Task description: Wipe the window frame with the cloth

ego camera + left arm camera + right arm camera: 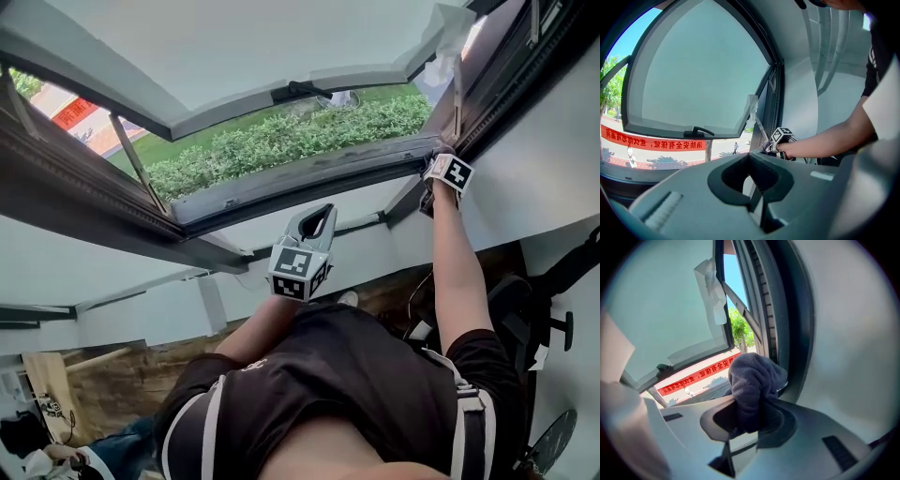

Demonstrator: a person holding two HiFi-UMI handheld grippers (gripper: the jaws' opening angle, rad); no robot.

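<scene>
The dark window frame (309,180) stands open, its glass sash (234,56) swung outward. My right gripper (441,157) is up in the frame's lower right corner. In the right gripper view it (747,401) is shut on a bunched grey cloth (753,378), which presses against the frame's dark side rail (785,333). The left gripper view shows that gripper (780,138) from the side at the same corner. My left gripper (323,214) hangs below the sill, away from the frame. Its jaws (751,158) are shut with nothing between them.
A metal stay arm (136,164) braces the sash at the left. White torn film (448,37) hangs from the sash's corner above my right gripper. Outside are a green hedge (281,141) and a red banner (656,143). A black chair (553,309) stands behind at the right.
</scene>
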